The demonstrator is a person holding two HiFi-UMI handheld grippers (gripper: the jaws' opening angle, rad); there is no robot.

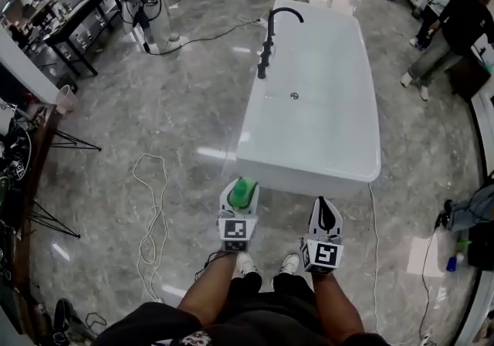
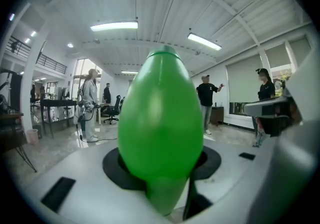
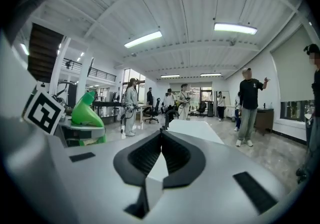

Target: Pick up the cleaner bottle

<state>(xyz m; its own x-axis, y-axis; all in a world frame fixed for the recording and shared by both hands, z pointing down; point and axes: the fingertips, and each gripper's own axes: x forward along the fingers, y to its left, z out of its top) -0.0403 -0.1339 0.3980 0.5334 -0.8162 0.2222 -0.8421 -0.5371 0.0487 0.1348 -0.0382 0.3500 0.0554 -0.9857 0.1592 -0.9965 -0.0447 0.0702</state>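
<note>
The head view is showing what neither claw camera does. Both claws are hanging side by side above the person's shoes (image 1: 266,263) and the grey marble floor (image 1: 154,113), just short of the near end of a long white tub (image 1: 332,128) with a black faucet (image 1: 270,39). The left claw (image 1: 242,184) is grasping the green cleaner bottle (image 1: 246,194), seen here from above as a rounded green lump between the white jaws. The right claw (image 1: 324,205) is sitting close beside it, apart from it and carrying nothing.

The left gripper view is looking straight at the grasp. The left claw (image 2: 162,162) is clenching its dark pads (image 2: 116,165) on either side of the cleaner bottle (image 2: 160,118), low on its body. The bottle is filling the middle of the picture, its long axis running up and down and its narrower end pointing up toward the ceiling lights.

The right gripper view is giving the side profile. The cleaner bottle (image 3: 86,113) is standing at the left behind the left claw's marker cube (image 3: 42,110), wide at the base and tapering upward to a slanted neck. The right claw (image 3: 160,140) is clenched, its pads meeting with nothing between them, and the tub (image 3: 192,130) is lying ahead.
</note>
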